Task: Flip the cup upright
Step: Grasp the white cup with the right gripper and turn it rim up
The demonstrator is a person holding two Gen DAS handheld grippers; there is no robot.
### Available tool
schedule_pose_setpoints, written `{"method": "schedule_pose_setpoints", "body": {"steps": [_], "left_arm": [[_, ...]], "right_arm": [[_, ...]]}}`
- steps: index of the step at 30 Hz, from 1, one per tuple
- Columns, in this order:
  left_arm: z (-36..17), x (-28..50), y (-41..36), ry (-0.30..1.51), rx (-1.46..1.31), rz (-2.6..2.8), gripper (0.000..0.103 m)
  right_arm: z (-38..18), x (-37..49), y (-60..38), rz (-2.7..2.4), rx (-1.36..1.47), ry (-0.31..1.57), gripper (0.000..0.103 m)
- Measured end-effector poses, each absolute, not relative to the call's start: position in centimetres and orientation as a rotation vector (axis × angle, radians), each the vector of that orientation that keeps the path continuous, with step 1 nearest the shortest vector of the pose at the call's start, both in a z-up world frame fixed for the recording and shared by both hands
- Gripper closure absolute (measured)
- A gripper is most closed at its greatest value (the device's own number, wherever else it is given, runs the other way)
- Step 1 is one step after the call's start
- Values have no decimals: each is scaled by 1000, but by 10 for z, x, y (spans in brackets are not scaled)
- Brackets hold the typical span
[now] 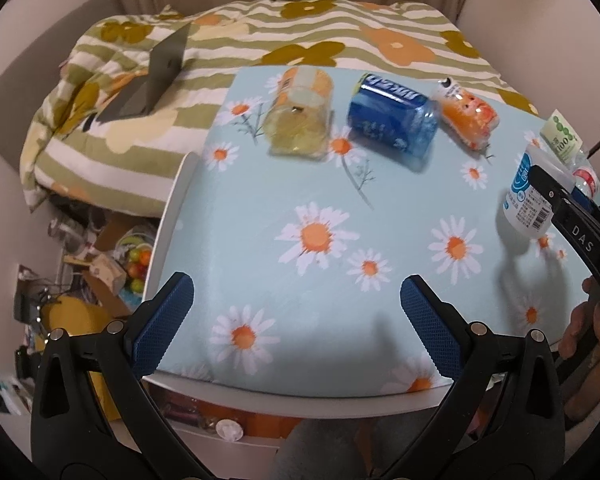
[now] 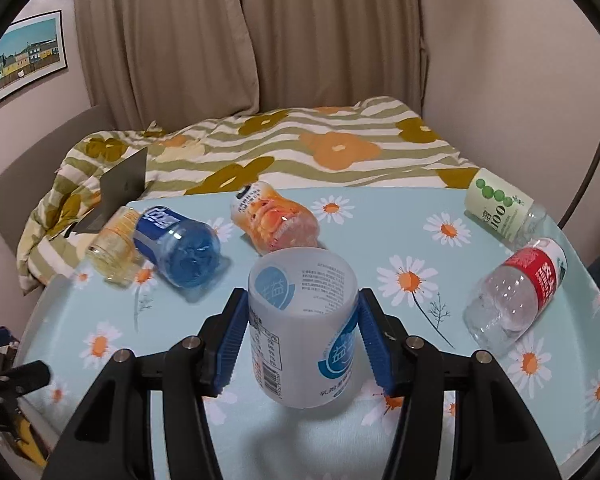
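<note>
We hold the cup [image 2: 302, 328] between the right gripper [image 2: 302, 340] fingers, closed on its sides, its long axis near vertical, open mouth up, just above the bench [image 2: 380, 240]; the left gripper [image 1: 296, 328] hangs wide open, empty, well apart.

"100" on the green-labelled bottle [image 2: 500, 210], "DAS" on the right claw [image 1: 548, 188] arm, barcode on the white cup [image 2: 302, 320]

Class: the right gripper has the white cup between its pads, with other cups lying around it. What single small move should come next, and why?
Probably lower it: the right gripper is shut on the white cup, whose open mouth already faces up, and a shadow below suggests it hangs above the table. Set it down, then release.
</note>
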State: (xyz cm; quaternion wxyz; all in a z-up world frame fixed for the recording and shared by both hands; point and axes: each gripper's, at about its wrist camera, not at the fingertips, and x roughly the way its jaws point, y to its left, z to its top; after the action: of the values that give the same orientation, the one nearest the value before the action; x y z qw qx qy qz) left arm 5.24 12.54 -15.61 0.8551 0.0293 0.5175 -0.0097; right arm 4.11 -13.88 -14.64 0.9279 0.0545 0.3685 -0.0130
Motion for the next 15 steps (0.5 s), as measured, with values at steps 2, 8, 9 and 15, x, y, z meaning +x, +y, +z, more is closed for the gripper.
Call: {"method": "schedule_pose_setpoints", "body": {"steps": [2,8,9,15], "left_arm": [[-157,49,128,1086,63,-11,0],[-155,40,128,1079,66,-6,0],[-154,39,127,1079,68,-4,0],[-152,35,124,1082,63,8,0]], "right_arm": [[-155,38,-139,-33,130,754,52],[-162,23,-137,-20,125,745,49],[-162,20,-136,-16,117,747,48],[-164,12,-132,4,74,767,48]]}}
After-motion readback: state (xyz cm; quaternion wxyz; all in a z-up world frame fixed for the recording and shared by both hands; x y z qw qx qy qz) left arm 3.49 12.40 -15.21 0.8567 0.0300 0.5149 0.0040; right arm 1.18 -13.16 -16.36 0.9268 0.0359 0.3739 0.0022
